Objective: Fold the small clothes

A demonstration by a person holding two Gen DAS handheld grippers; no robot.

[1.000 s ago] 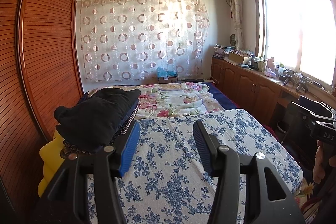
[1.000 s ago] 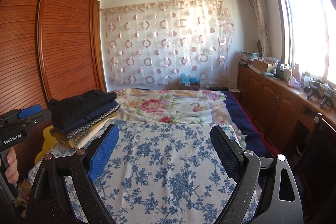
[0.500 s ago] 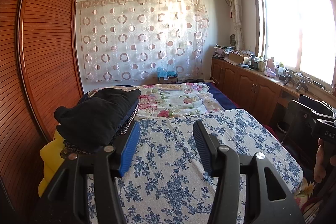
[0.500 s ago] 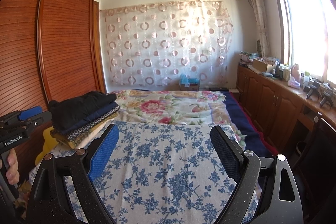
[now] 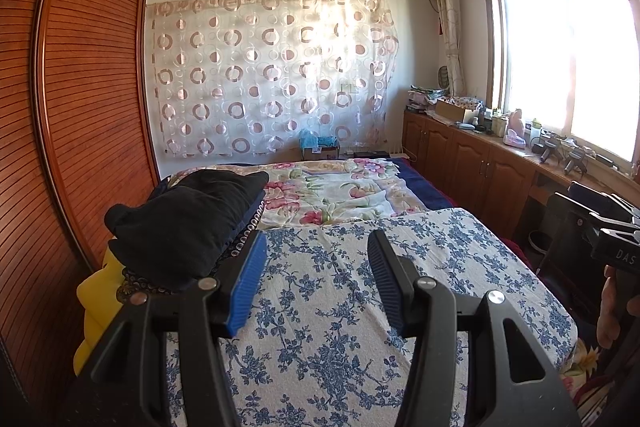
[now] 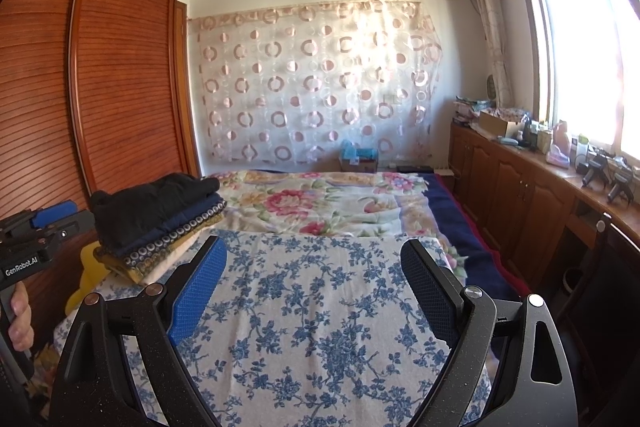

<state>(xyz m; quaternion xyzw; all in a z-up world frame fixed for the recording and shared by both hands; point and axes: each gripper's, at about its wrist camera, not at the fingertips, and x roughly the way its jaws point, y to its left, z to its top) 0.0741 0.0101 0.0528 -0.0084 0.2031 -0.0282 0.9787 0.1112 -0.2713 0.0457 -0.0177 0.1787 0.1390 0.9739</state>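
Blue-flowered bedding lay bare beneath both tools; left gripper stood half-spread and empty, right gripper wide and empty; the folded clothes stack sat ahead-left of both, nothing between; a careless reach could topple it against the wardrobe; farther off, floral quilt, curtain.

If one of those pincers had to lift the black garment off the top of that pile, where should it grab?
Probably the black garment's rounded folded edge on the side facing the open blue-flowered sheet, coming in level from there. That edge bulges clear of the stack of folded clothes below; the wardrobe blocks the far side.
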